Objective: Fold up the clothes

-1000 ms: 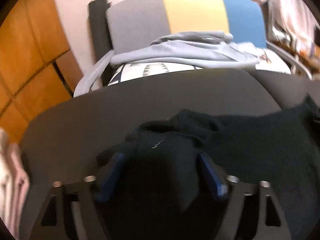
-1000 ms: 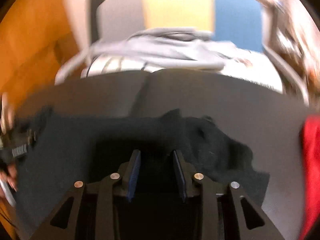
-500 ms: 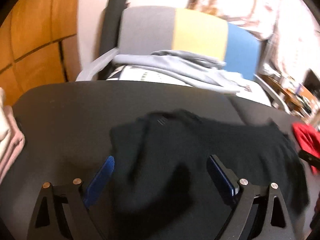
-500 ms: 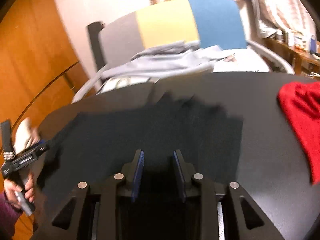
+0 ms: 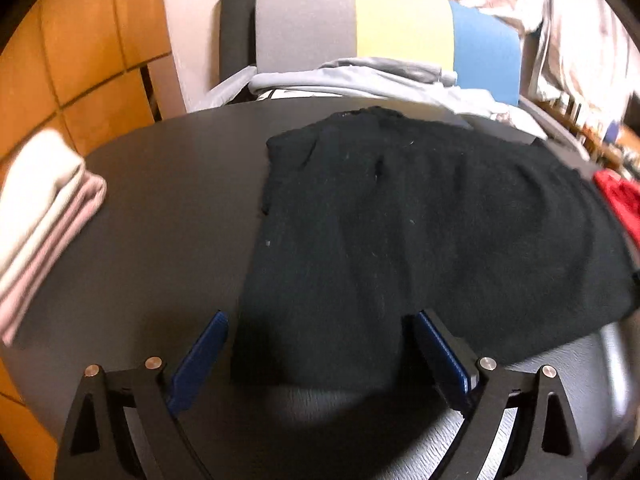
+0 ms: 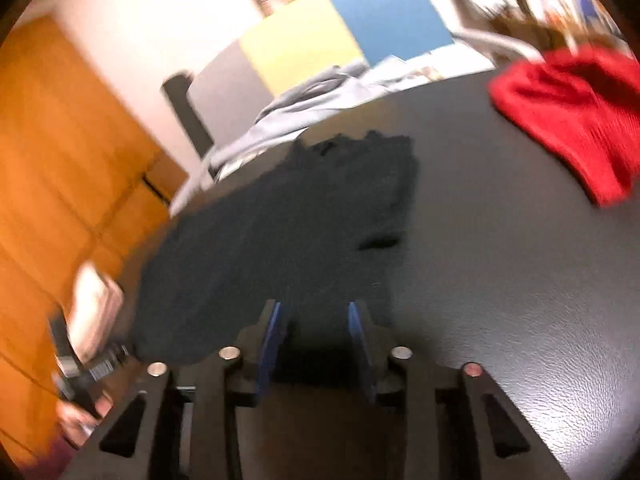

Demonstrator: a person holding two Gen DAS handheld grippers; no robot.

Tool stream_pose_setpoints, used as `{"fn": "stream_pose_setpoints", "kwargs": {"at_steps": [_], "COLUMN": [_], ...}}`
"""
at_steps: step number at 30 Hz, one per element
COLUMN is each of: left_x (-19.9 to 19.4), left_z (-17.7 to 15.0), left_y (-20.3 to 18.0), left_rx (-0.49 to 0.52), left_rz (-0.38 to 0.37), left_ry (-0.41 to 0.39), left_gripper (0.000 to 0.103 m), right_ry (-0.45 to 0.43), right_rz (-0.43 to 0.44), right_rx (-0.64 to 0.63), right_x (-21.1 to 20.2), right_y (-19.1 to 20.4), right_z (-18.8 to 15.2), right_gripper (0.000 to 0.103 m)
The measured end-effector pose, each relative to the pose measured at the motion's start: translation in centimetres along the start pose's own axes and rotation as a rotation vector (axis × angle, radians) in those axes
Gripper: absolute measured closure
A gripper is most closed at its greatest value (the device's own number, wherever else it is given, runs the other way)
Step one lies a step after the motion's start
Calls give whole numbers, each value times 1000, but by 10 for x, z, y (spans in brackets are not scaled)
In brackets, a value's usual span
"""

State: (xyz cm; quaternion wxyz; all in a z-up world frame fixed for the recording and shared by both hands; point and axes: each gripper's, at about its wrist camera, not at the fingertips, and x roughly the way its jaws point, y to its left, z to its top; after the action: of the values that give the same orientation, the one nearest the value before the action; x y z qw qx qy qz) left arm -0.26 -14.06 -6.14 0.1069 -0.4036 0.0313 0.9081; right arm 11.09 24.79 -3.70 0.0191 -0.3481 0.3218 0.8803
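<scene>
A black garment (image 5: pixel 400 216) lies spread flat on the dark round table (image 5: pixel 168 208); it also shows in the right wrist view (image 6: pixel 288 232). My left gripper (image 5: pixel 316 336) is open wide, its blue pads either side of the garment's near edge, holding nothing. My right gripper (image 6: pixel 316 320) is partly open at the garment's near right edge, with nothing clamped between its pads.
A folded white and pink stack (image 5: pixel 44 208) sits at the table's left. A red garment (image 6: pixel 572 108) lies at the right. Behind the table stands a grey, yellow and blue chair (image 5: pixel 384 28) draped with grey clothing (image 5: pixel 360 76). An orange wooden wall (image 5: pixel 80 40) is at left.
The black garment went from bunched in my left gripper to spread flat. The left gripper opened and let it go. Both grippers pulled back toward the near edge; the right view swung right.
</scene>
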Motion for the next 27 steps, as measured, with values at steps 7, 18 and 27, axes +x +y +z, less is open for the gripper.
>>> {"fn": "stream_pose_setpoints", "kwargs": {"at_steps": [7, 18, 27], "left_x": [-11, 5, 10], "left_z": [7, -7, 15], "left_y": [-30, -66, -90], "left_rx": [26, 95, 49], "left_rz": [-114, -153, -190], "left_ry": [-72, -22, -60], "left_gripper": [8, 8, 9], "right_ry": [108, 199, 130], "right_rz": [92, 258, 432], "right_rx": [189, 162, 446], "right_x": [28, 78, 81], "right_y": [-44, -29, -54], "right_z": [37, 58, 39], "right_gripper": [59, 55, 91]}}
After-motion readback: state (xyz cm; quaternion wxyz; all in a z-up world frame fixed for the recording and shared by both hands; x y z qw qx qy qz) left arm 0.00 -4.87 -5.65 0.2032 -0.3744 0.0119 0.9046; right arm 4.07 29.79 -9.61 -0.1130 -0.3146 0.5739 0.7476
